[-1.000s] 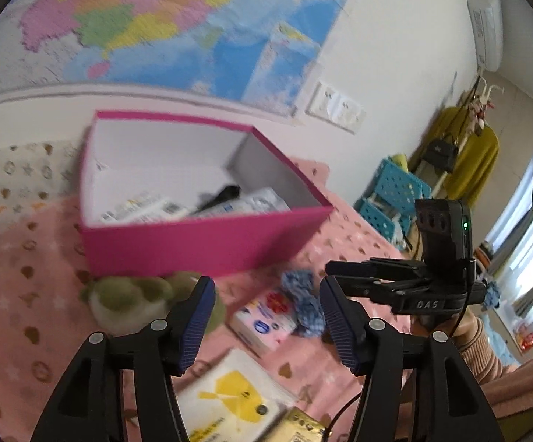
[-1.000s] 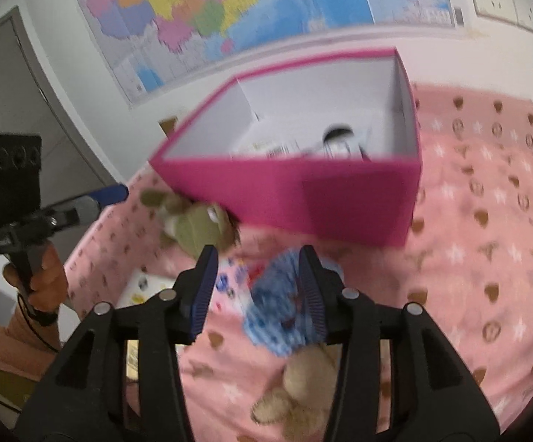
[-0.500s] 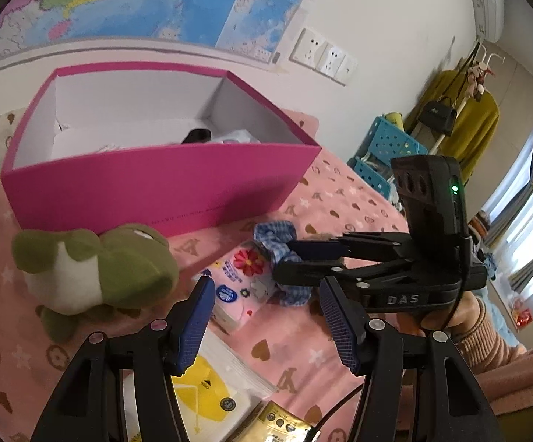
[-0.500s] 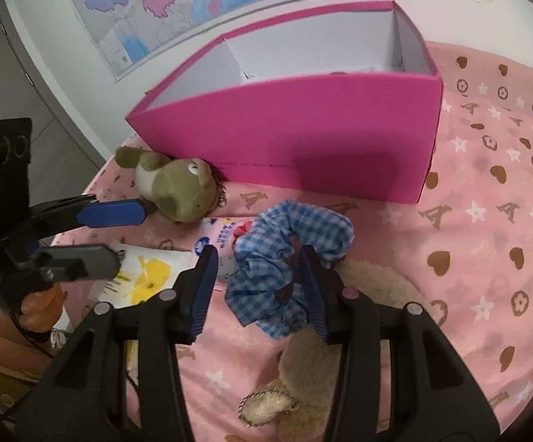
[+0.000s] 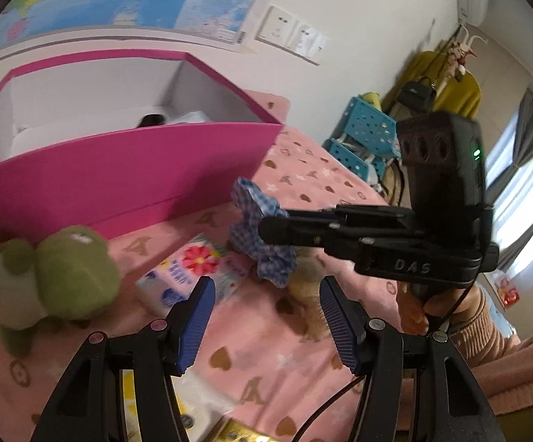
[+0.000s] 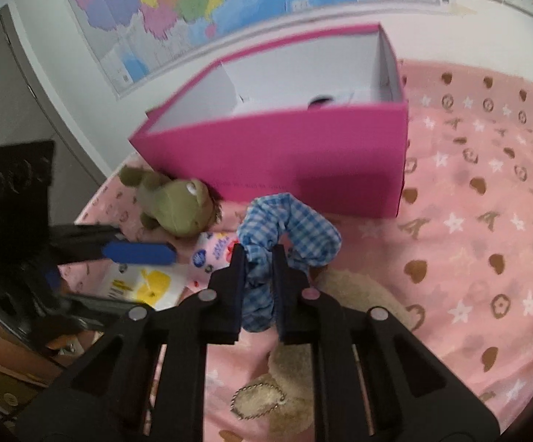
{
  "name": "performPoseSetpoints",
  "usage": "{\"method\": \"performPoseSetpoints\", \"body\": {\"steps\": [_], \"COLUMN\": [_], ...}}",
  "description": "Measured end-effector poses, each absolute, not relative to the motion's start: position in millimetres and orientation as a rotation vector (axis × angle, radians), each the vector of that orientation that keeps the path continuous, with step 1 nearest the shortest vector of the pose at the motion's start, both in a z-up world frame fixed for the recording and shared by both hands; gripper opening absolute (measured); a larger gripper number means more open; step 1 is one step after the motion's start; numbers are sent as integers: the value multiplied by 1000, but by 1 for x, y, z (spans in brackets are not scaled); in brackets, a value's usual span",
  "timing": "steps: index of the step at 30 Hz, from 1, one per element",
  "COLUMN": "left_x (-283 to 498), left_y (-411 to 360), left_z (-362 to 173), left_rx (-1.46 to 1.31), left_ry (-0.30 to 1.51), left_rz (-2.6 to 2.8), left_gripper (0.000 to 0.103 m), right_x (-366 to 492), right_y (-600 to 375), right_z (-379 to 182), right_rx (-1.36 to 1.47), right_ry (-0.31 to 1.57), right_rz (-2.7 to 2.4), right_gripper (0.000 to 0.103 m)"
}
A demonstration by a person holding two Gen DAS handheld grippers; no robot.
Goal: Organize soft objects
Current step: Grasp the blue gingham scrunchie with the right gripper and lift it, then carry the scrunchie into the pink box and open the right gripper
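Note:
My right gripper (image 6: pixel 259 258) is shut on a blue checked scrunchie (image 6: pixel 296 224) and holds it just above the pink bed cover, in front of the open pink box (image 6: pixel 303 154). In the left wrist view the scrunchie (image 5: pixel 263 228) hangs from the right gripper (image 5: pixel 266 230). My left gripper (image 5: pixel 266 316) is open and empty, low over the bed near a tissue pack (image 5: pixel 193 269). A green plush frog (image 5: pixel 53 269) lies left of it, also in the right wrist view (image 6: pixel 174 202). A beige plush toy (image 6: pixel 347 291) with a ball chain lies under the right gripper.
The pink box (image 5: pixel 119 176) holds a few items and stands against the wall under a map. A yellow-printed packet (image 6: pixel 145 283) and the tissue pack (image 6: pixel 215 254) lie on the patterned pink cover (image 6: pixel 487 221). A blue crate (image 5: pixel 366 136) stands beyond the bed.
My right gripper has closed on the scrunchie and lifted it off the cover. My left gripper has shifted closer to the bed and the right gripper.

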State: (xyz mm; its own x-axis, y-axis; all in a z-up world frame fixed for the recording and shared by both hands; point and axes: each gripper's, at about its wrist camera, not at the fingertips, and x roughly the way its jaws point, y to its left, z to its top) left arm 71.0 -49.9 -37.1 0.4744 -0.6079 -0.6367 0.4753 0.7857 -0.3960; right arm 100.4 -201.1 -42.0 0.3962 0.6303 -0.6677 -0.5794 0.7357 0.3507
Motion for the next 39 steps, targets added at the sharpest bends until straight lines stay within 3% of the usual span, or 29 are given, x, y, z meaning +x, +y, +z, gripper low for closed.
{"method": "performPoseSetpoints", "body": {"steps": [6, 12, 16, 25, 39], "left_x": [78, 90, 103, 151, 211], "left_y": [-67, -78, -79, -71, -75], "left_z": [-24, -1, 12, 29, 7], "left_rx": [-139, -102, -87, -120, -130], "left_ry": [799, 736, 710, 704, 811], "left_rz": [-709, -725, -708, -659, -533], "left_gripper": [57, 38, 32, 31, 31], "right_x": [93, 92, 102, 148, 222], "right_y": [-208, -208, -205, -194, -176], "right_z": [-15, 11, 28, 63, 30], "right_rx": [93, 93, 87, 47, -13], "right_ry": [806, 744, 702, 625, 728], "right_rz": [788, 809, 815, 809, 721], "right_gripper": [15, 15, 15, 15, 17]}}
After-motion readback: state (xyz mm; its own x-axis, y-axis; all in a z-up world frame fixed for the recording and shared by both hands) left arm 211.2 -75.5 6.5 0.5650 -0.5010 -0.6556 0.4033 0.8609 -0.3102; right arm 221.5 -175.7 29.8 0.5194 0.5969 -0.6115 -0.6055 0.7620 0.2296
